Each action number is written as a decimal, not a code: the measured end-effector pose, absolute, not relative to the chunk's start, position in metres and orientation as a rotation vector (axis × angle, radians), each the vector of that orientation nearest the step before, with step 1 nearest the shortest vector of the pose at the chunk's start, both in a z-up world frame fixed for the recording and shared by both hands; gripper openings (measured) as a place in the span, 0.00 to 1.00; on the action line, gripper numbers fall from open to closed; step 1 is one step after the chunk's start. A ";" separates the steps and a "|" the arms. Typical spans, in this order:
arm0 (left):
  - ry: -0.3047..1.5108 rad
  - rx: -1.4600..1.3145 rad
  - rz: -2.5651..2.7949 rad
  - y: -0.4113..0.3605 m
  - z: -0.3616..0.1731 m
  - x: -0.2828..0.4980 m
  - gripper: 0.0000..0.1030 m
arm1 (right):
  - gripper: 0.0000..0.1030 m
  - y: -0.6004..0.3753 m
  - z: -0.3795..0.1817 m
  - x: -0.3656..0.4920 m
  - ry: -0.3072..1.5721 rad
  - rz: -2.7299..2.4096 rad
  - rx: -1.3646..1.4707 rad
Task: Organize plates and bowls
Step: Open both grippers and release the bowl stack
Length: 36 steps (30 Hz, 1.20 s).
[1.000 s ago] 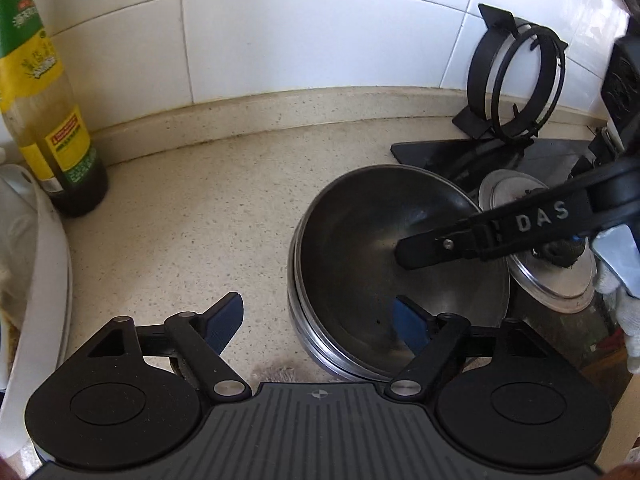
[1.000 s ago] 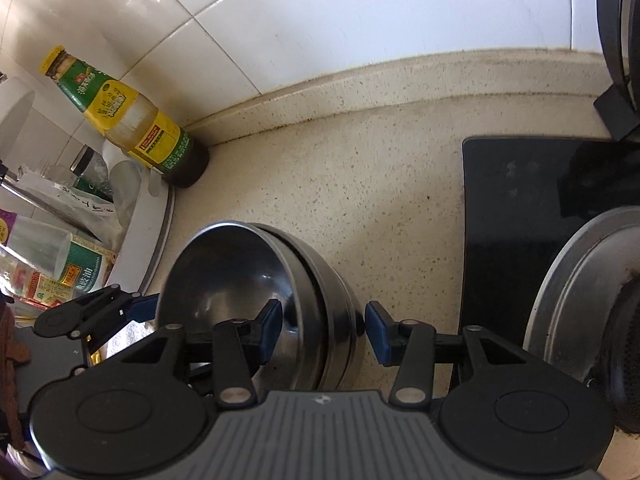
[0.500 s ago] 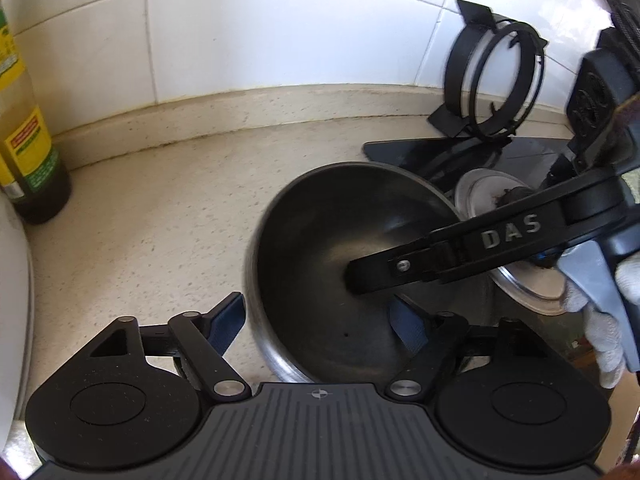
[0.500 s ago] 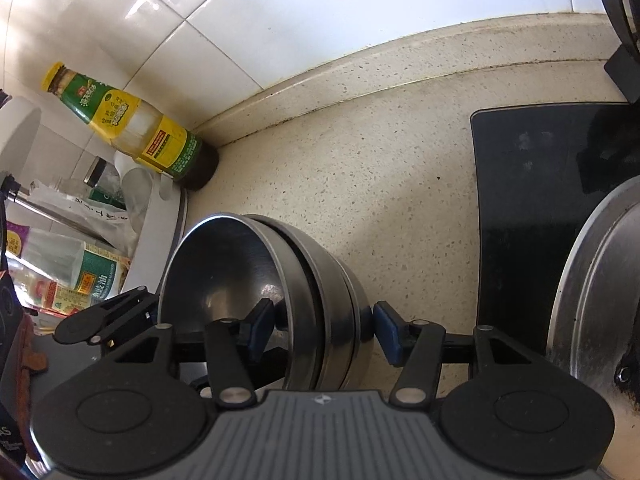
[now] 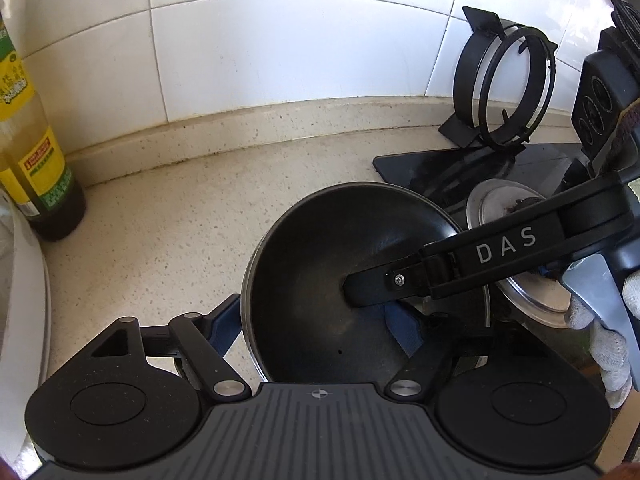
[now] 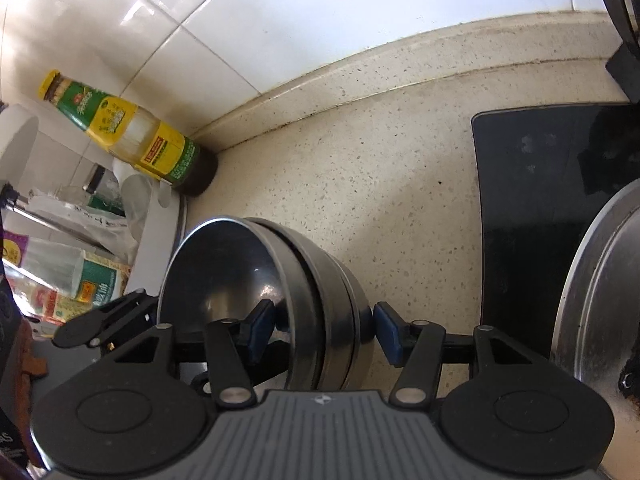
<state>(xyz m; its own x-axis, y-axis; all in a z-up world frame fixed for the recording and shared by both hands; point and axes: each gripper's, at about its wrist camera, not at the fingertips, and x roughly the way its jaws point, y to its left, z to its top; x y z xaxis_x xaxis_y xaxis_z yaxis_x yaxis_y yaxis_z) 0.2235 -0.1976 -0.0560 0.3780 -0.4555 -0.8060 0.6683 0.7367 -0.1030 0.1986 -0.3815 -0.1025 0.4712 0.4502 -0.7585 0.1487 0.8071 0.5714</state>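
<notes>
A nested stack of dark stainless-steel bowls (image 6: 280,292) sits on the speckled cream stone desk (image 6: 360,184), near its front, between a white appliance edge (image 5: 24,300) on the left and a black glass cooktop (image 6: 532,184) on the right. Behind the stack the desk runs bare up to the raised kerb under the white tiled wall (image 5: 280,52), so the open room lies at the back and centre. A green-and-yellow labelled sauce bottle (image 6: 128,136) stands in the back left corner against the wall, well apart from the bowls. On the cooktop, a round steel pot lid (image 5: 516,248) lies just beside the stack's right rim, and a black wire ring stand (image 5: 508,92) stands upright by the wall.

The right tool (image 6: 316,328) straddles the right-hand wall of the stack: one blue pad (image 6: 260,326) is inside the top bowl and the other is outside, against the outer bowl's side. Its jaws stand apart around the rims; whether they press on the metal cannot be told. From the left wrist view its black arm, marked DAS, reaches in level from the right over the bowl's hollow, with a white-gloved hand (image 5: 604,344) behind it.

The left tool (image 5: 316,326) comes from the near side, angled downward, with its jaws wide apart: the left blue pad sits just outside the stack's left rim over the desk, the right one over the bowl's inside.
</notes>
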 end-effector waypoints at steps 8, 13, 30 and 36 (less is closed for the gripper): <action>0.958 0.227 -0.738 -0.189 -0.064 0.230 0.84 | 0.54 -0.396 -0.103 0.192 1.085 0.191 0.665; 0.958 0.219 -0.737 -0.187 -0.064 0.233 0.85 | 0.54 -0.396 -0.103 0.193 1.081 0.205 0.671; 0.923 0.269 -0.782 -0.183 -0.056 0.224 0.86 | 0.54 -0.413 -0.053 0.176 1.018 0.232 0.477; 0.894 0.290 -0.784 -0.176 -0.046 0.214 0.86 | 0.55 -0.404 -0.031 0.158 1.013 0.296 0.233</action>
